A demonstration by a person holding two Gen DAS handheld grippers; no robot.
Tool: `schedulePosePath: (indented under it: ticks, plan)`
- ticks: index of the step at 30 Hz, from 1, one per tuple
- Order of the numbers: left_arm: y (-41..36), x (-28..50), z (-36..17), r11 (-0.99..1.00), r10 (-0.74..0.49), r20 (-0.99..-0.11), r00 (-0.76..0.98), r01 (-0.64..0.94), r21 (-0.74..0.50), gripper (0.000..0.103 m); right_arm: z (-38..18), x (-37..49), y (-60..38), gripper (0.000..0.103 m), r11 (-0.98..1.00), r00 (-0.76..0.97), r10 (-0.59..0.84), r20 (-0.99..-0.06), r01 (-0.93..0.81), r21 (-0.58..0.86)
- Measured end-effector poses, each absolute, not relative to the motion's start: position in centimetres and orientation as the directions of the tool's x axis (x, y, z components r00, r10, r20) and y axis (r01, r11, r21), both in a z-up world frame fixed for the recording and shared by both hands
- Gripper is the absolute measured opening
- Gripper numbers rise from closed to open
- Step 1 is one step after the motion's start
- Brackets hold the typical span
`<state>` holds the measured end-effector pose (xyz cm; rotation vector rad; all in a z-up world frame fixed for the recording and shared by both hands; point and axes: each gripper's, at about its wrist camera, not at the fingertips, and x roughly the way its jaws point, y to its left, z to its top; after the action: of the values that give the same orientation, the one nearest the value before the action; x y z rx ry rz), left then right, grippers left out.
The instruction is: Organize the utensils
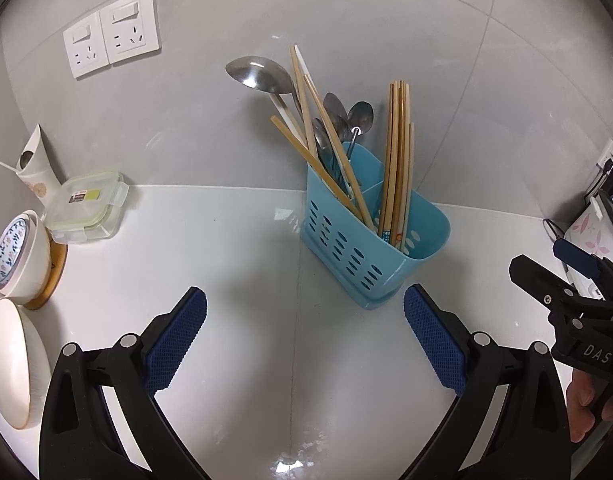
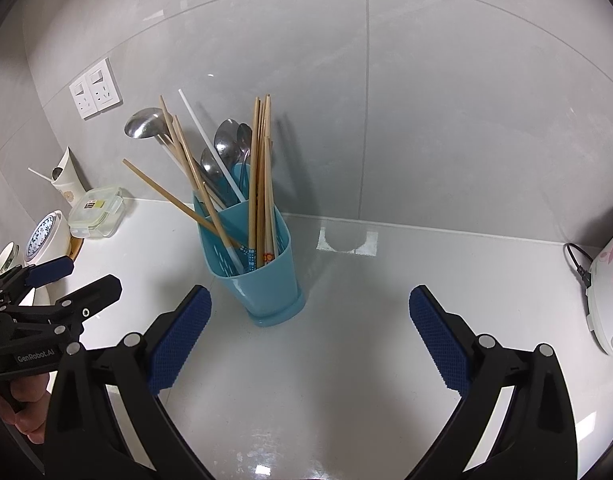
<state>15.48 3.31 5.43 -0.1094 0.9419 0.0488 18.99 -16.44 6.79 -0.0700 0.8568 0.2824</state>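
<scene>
1. Blue plastic utensil holder (image 1: pixel 370 240) stands upright on the white surface (image 1: pixel 226 264), close to the grey tiled wall (image 1: pixel 346 20), ahead of both hand-held grippers.
2. Its one compartment holds a bundle of wooden chopsticks (image 1: pixel 398 160) standing nearly upright.
3. Its other compartment holds metal spoons (image 1: pixel 360 118), a steel ladle (image 1: pixel 260 74) and loose chopsticks (image 1: pixel 326 168) that lean out at different angles.
4. Left hand-held gripper (image 1: pixel 304 344) hovers above the surface just short of the holder, fingers spread wide, nothing between them.
5. Right hand-held gripper (image 2: pixel 310 340) hovers likewise, fingers wide apart and empty, with the holder just beyond its left finger.
6. At the left edge sit a lidded food container (image 1: pixel 86 208), stacked bowls (image 1: pixel 18 256) and a paper cup (image 1: pixel 34 164).
7. Two wall sockets (image 1: pixel 110 40) are fixed to the tiles.
8. A white cooker with pink flowers (image 2: pixel 610 284) sits at the right.
</scene>
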Motion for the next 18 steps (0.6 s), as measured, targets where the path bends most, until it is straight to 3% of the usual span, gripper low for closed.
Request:
schedulePosePath:
  ticks: [18]
  plan:
    - [2.3,15.5,6.0,0.997,-0.014,-0.797,0.604,-0.052,-0.057,0.097,6.8,19.0,-16.5,0.095,0.962,0.618,0.216,-0.756,-0.269,0.054]
